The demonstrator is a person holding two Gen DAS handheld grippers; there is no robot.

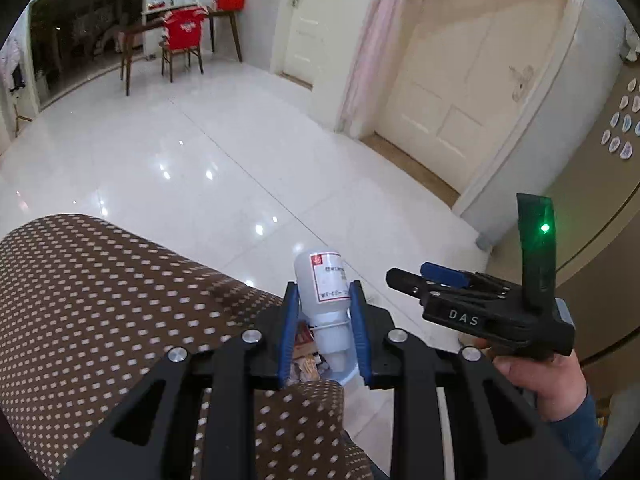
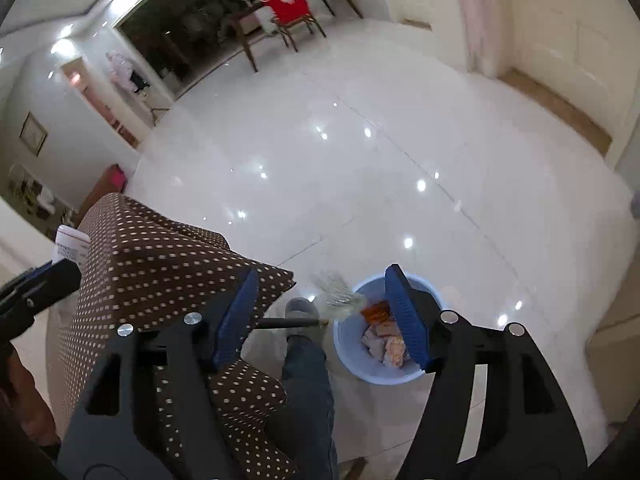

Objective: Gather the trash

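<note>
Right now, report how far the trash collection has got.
Done: wrappers already lie in the blue bin. In hand: the left gripper is clamped on a white bottle above the bin. Left: dropping it; the right gripper is open and empty.

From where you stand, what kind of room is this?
Most likely a home living or dining area: a glossy white tiled floor, a wooden table with a red-covered chair, panelled interior doors, and a polka-dot upholstered seat.

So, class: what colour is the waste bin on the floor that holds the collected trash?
Light blue. The waste bin shows best in the right wrist view.
</note>
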